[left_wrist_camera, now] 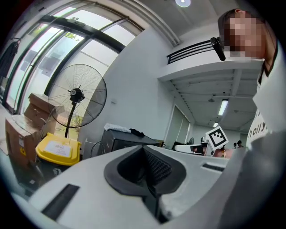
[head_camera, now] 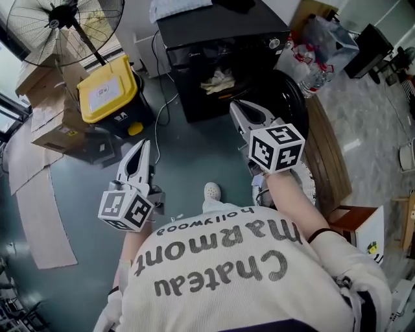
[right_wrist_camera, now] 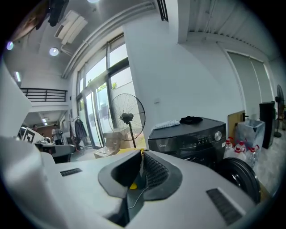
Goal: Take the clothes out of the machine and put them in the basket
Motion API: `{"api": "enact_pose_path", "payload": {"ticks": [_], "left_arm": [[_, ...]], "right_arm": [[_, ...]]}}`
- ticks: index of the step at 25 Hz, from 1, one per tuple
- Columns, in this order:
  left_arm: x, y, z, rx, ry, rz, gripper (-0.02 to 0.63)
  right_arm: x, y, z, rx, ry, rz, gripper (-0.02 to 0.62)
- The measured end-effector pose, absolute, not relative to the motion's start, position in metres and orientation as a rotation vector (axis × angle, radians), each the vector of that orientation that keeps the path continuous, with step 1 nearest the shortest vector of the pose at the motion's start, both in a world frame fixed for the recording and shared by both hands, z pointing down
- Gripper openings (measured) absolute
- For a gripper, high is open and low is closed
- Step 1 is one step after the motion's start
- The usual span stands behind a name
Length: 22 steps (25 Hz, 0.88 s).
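The black washing machine (head_camera: 214, 39) stands ahead with its round door (head_camera: 292, 91) swung open to the right. Pale clothes (head_camera: 217, 81) lie inside the drum opening. My right gripper (head_camera: 238, 107) is shut and empty, with its tips just in front of the opening's lower edge. My left gripper (head_camera: 141, 148) hangs lower left over the floor, shut, with nothing in it. In the right gripper view the machine (right_wrist_camera: 192, 134) sits behind the meeting jaws (right_wrist_camera: 142, 152). In the left gripper view the jaws (left_wrist_camera: 144, 147) also meet. A white perforated thing (head_camera: 308, 185), perhaps the basket, shows under my right arm.
A yellow-lidded bin (head_camera: 107, 97) and cardboard boxes (head_camera: 55, 123) stand left of the machine, behind them a pedestal fan (head_camera: 61, 16). A folded cloth (head_camera: 178, 8) lies on the machine's top. Water bottles (head_camera: 312, 74) and a wooden board (head_camera: 327, 152) are at the right.
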State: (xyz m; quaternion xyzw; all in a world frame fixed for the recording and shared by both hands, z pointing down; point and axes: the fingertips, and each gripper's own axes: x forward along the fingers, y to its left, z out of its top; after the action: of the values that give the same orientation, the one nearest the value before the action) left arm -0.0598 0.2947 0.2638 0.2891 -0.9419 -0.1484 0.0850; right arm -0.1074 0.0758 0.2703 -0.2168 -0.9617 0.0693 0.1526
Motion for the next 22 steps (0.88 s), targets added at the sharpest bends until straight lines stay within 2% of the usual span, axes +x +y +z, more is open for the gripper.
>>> {"api": "enact_pose_path", "payload": {"ticks": [8,22], "left_arm": [[-0.166,0.237,0.284,0.969,-2.752,-0.48,0.008],[-0.247,0.15,0.379,1.1,-2.522,-0.381,0.008]], "right_arm": [[-0.198,0.024,0.267,-0.543,-2.848,0.304,0.041],[-0.251,0.0,0.401,-0.446,-2.635,0.49,0.041]]}}
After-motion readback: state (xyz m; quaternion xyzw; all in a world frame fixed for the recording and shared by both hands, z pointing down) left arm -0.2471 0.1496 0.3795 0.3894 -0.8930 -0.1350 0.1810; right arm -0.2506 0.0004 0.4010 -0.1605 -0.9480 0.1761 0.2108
